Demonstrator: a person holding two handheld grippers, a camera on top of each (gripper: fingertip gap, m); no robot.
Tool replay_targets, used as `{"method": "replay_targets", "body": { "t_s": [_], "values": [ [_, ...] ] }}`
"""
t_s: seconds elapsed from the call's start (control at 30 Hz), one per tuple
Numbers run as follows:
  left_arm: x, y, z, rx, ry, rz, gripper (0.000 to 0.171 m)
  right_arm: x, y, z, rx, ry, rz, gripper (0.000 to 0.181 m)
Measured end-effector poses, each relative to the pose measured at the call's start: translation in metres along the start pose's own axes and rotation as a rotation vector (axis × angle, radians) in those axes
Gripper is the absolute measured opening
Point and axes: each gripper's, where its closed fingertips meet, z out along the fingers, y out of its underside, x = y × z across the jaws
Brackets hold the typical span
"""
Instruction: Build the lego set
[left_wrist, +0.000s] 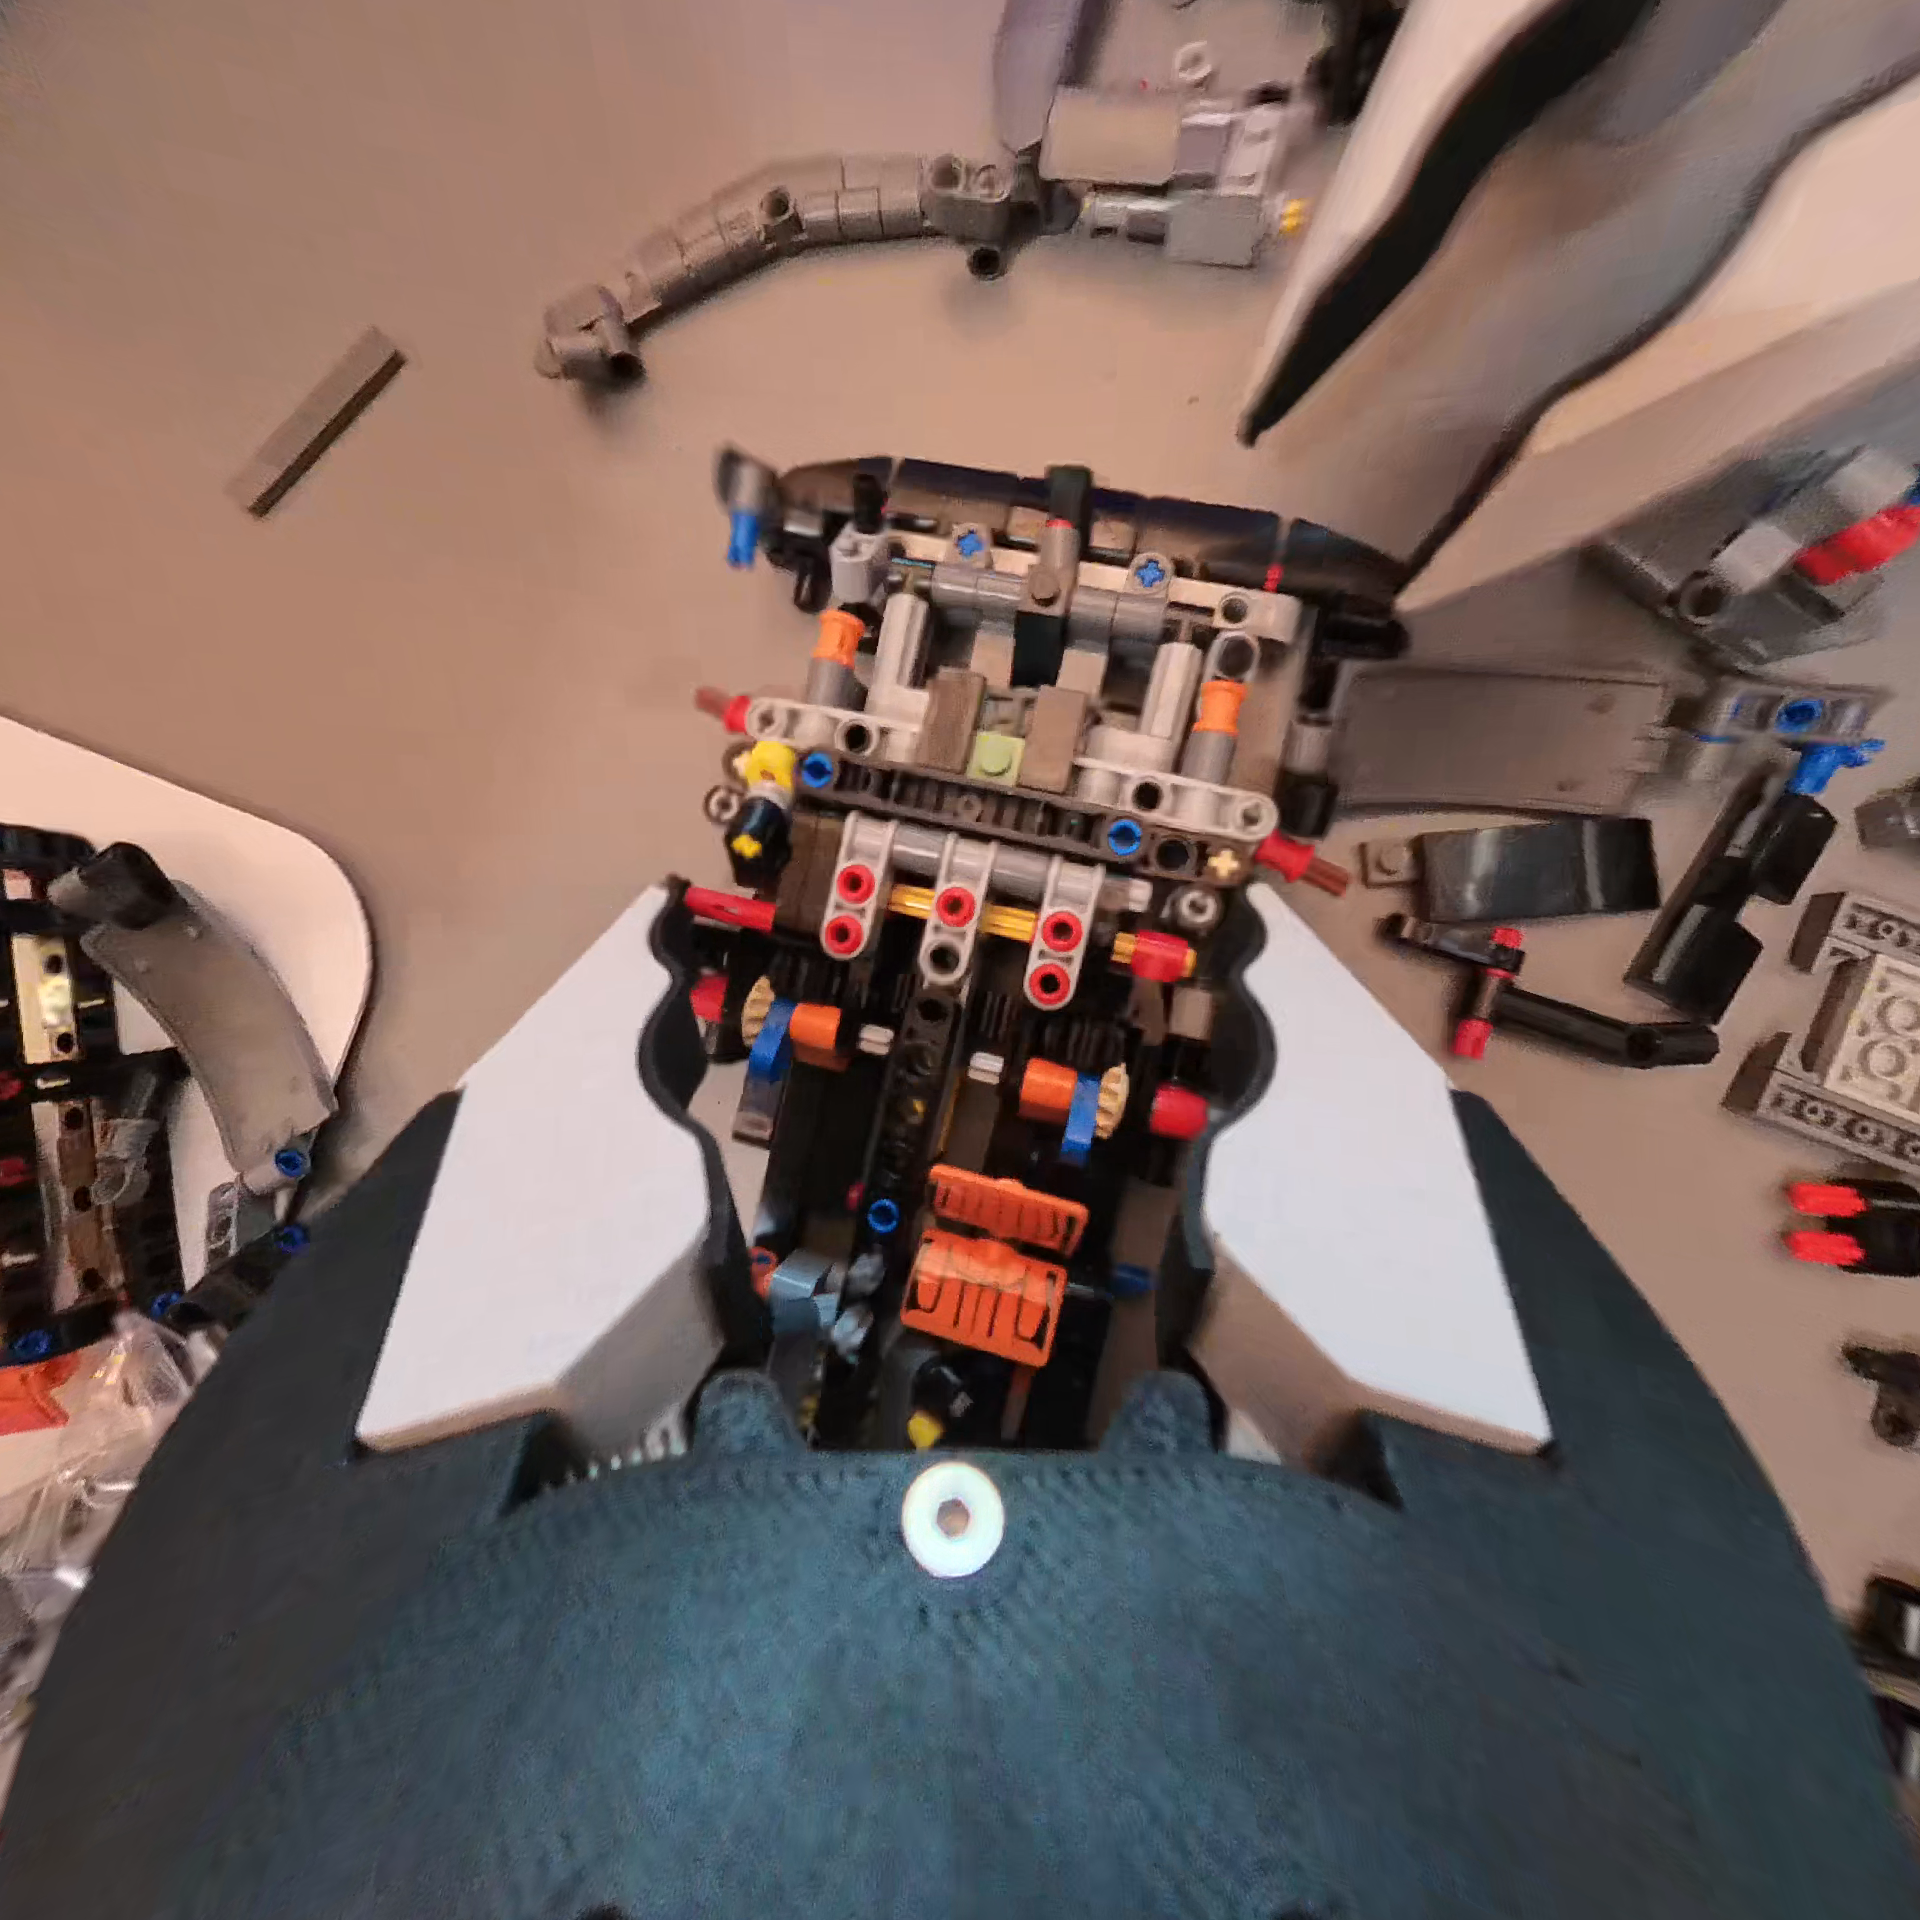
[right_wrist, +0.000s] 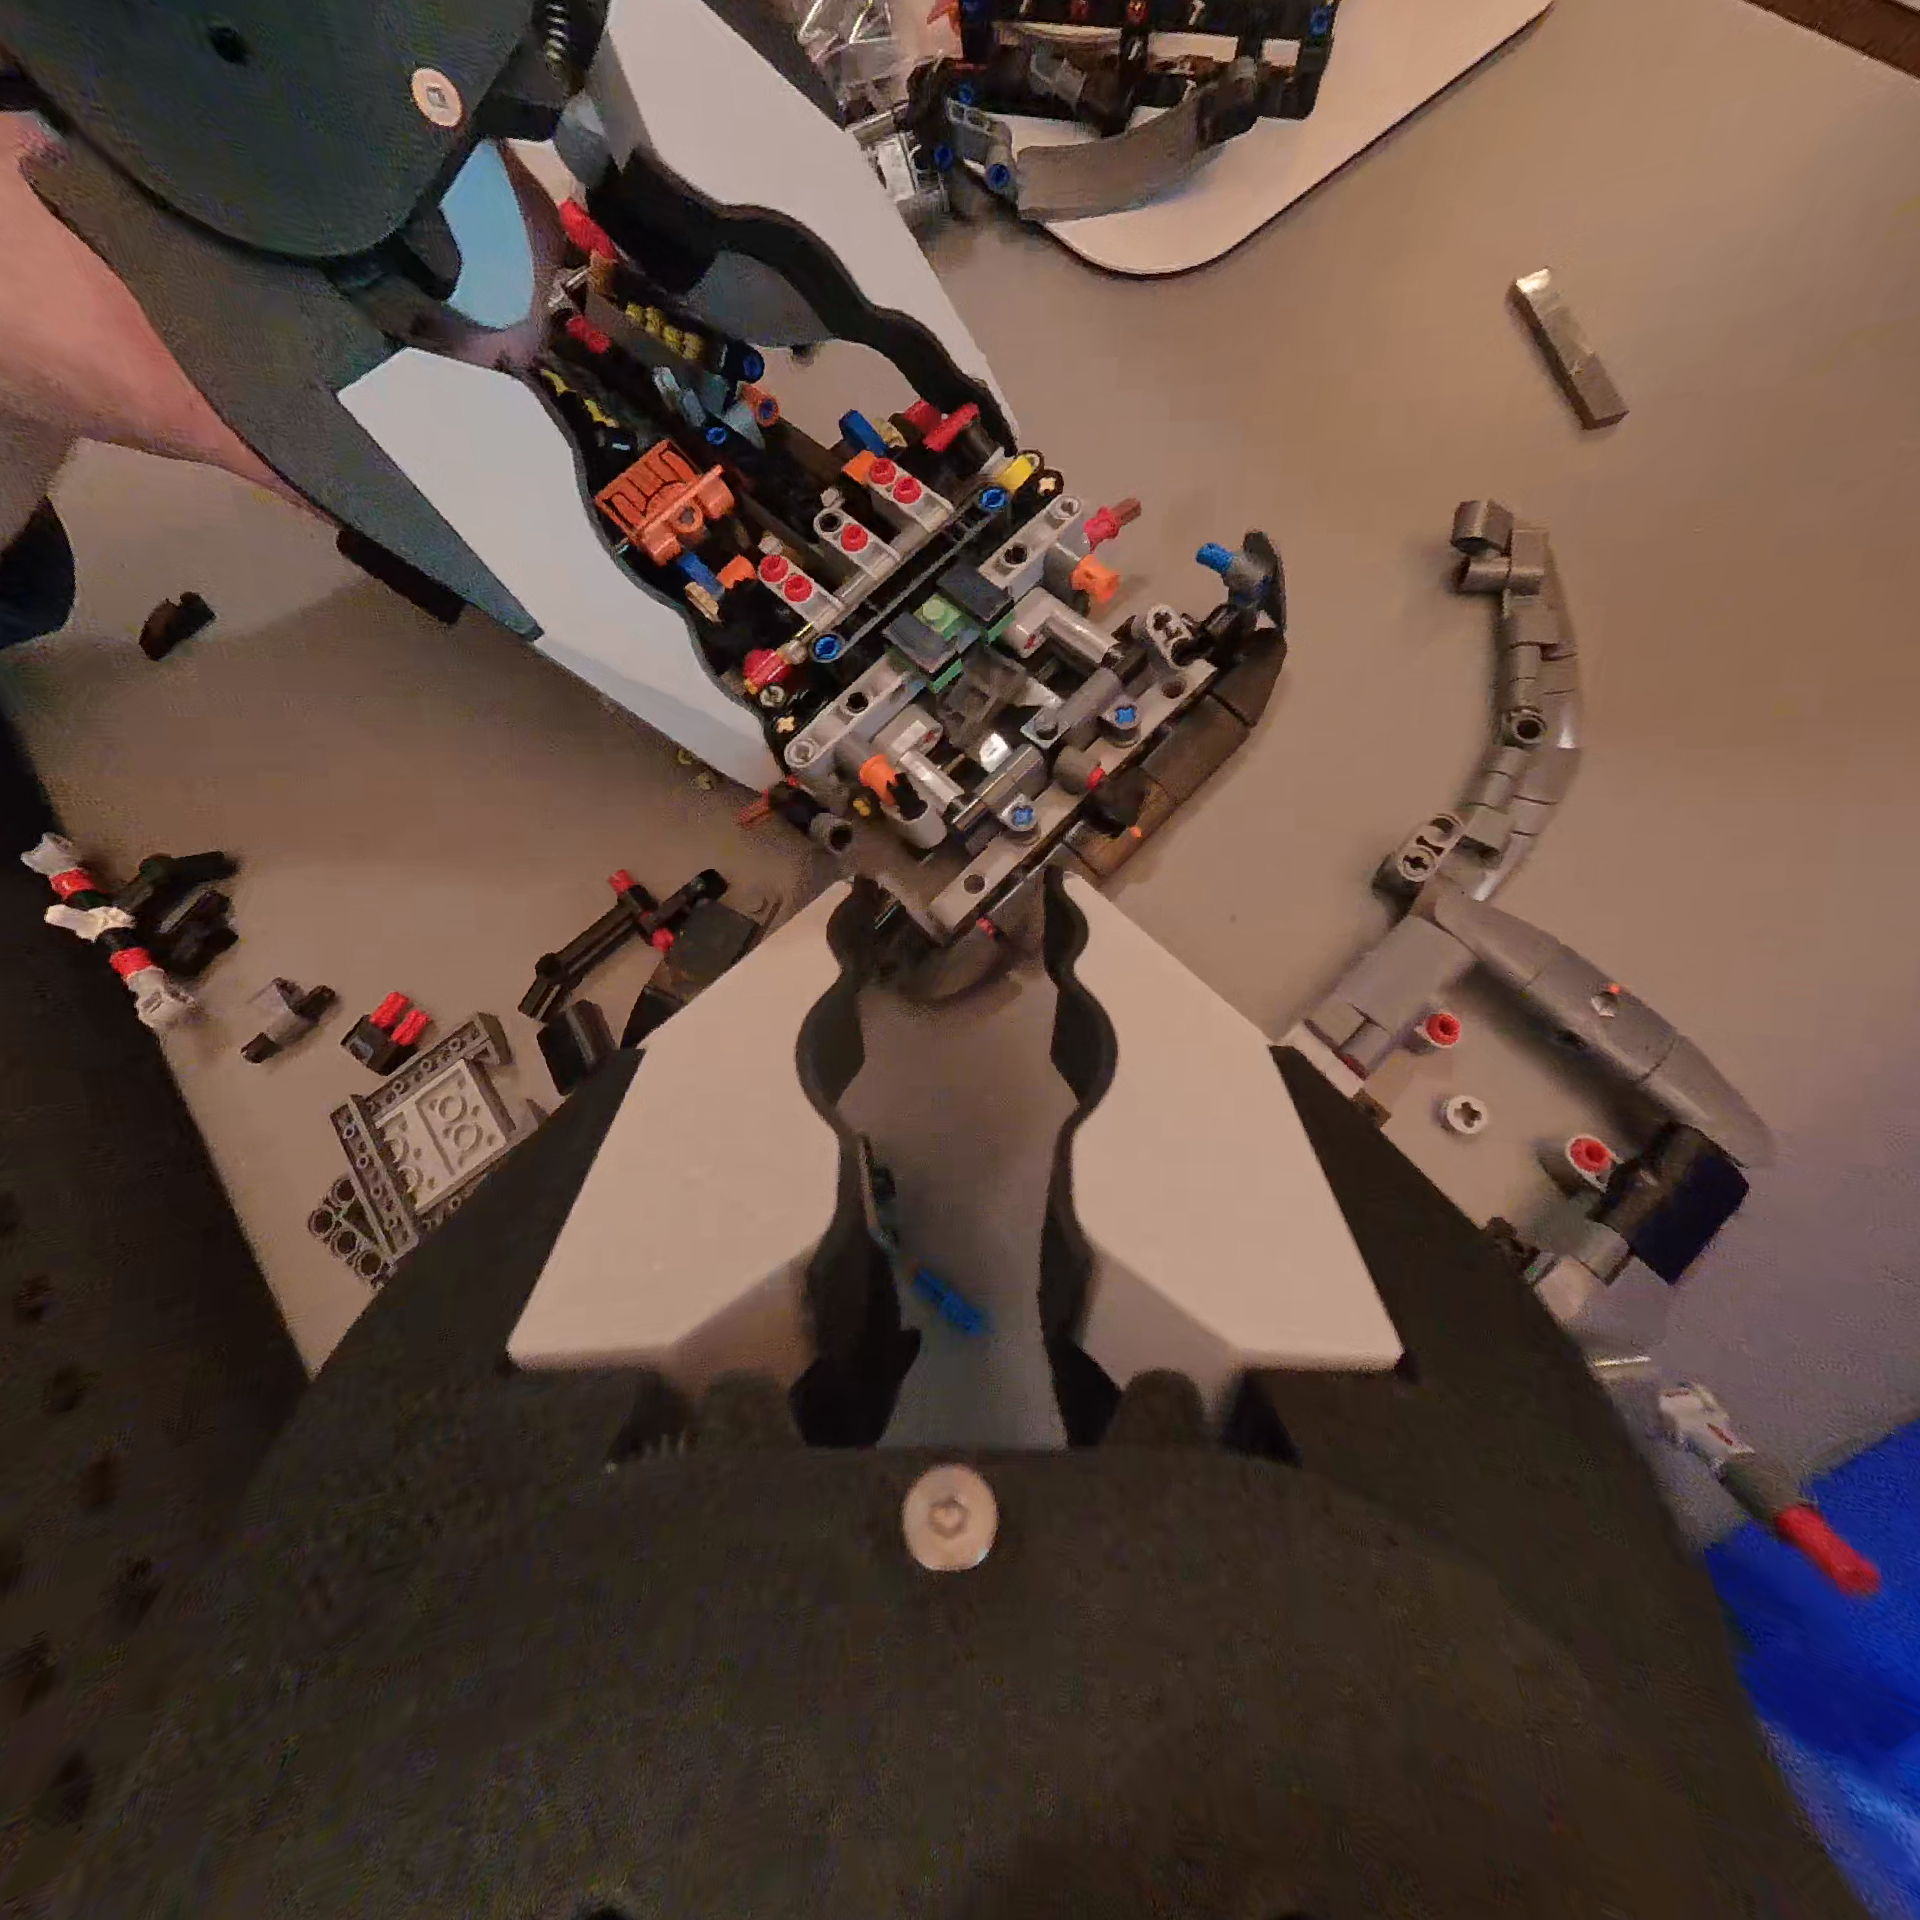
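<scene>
The lego chassis (left_wrist: 997, 790), a black and grey Technic frame with red, blue and orange pins, is clamped between my left gripper's (left_wrist: 966, 904) white fingers, black bumper end pointing away. In the right wrist view the chassis (right_wrist: 935, 644) reaches diagonally from the left gripper (right_wrist: 883, 603). My right gripper (right_wrist: 956, 899) has its jaws narrowly apart around the chassis's front corner; I cannot see whether they press on it. It enters the left wrist view (left_wrist: 1325, 514) from the upper right. A flat grey panel (left_wrist: 1507, 748) lies beside the chassis under it.
A curved grey arch assembly (right_wrist: 1527, 707) and a grey tile (right_wrist: 1569, 348) lie on the table. Loose black and grey parts (right_wrist: 623, 925) lie left of my right gripper. A second black assembly sits on a white mat (right_wrist: 1143, 239). A hand (right_wrist: 114, 332) holds the left gripper. Measured from the fingertips, the grey tile (right_wrist: 1569, 348) is 15 cm or so from the left gripper and 20 cm from the right. My left wrist view (left_wrist: 315, 410) looks at it from another angle.
</scene>
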Motion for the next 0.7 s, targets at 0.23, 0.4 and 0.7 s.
{"method": "replay_targets", "body": {
  "t_s": [0.23, 0.4, 0.7],
  "values": [
    [-0.001, 0.005, -0.005, 0.011, -0.021, 0.015, 0.094, 0.013, -0.006, -0.006, 0.058, -0.012, 0.117, 0.033],
    [0.001, -0.009, -0.024, 0.124, -0.054, 0.072, 0.092, 0.013, -0.022, -0.011, 0.159, -0.105, 0.189, 0.033],
    [0.020, -0.052, -0.073, 0.383, -0.180, 0.310, 0.093, -0.010, -0.073, -0.058, 0.475, -0.457, 0.305, 0.017]
  ]
}}
